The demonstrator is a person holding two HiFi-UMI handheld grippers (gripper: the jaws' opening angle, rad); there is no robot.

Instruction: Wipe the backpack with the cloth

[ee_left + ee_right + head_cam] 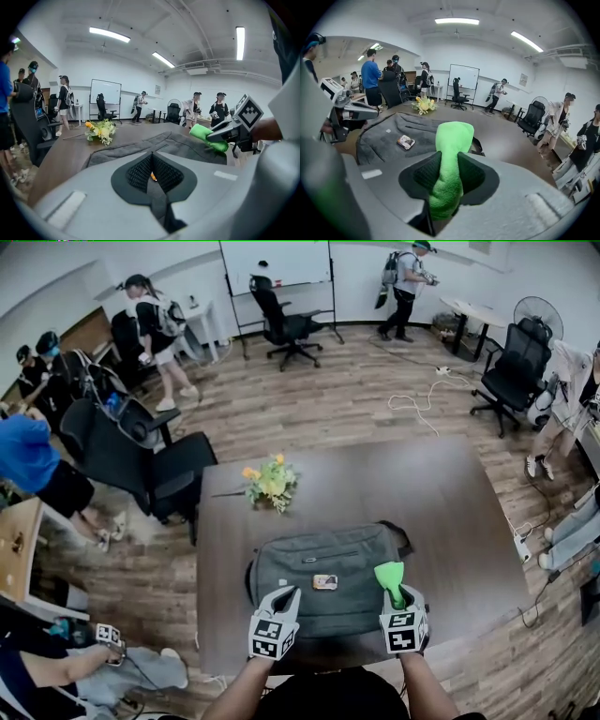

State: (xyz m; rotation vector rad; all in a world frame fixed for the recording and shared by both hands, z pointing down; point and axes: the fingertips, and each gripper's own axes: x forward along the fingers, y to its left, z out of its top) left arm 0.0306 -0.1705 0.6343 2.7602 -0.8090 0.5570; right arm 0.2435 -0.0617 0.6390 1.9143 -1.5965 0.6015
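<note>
A grey backpack [319, 563] lies flat on the dark brown table [441, 493], close to the near edge, with a small orange-and-white tag [325, 582] on its front. My right gripper [398, 598] is shut on a bright green cloth [389, 576], which sticks up out of the jaws above the backpack's right side. From the right gripper view, the cloth [452, 140] fills the gap between the pads, and the backpack [384, 133] lies ahead to the left. My left gripper [288, 596] hovers over the backpack's near left part, jaws shut with nothing in them.
A bunch of yellow flowers [270, 482] lies on the table beyond the backpack. A black office chair [141, 460] stands at the table's left edge. Several people and more chairs are around the room, and a white cable [417, 401] trails across the wooden floor.
</note>
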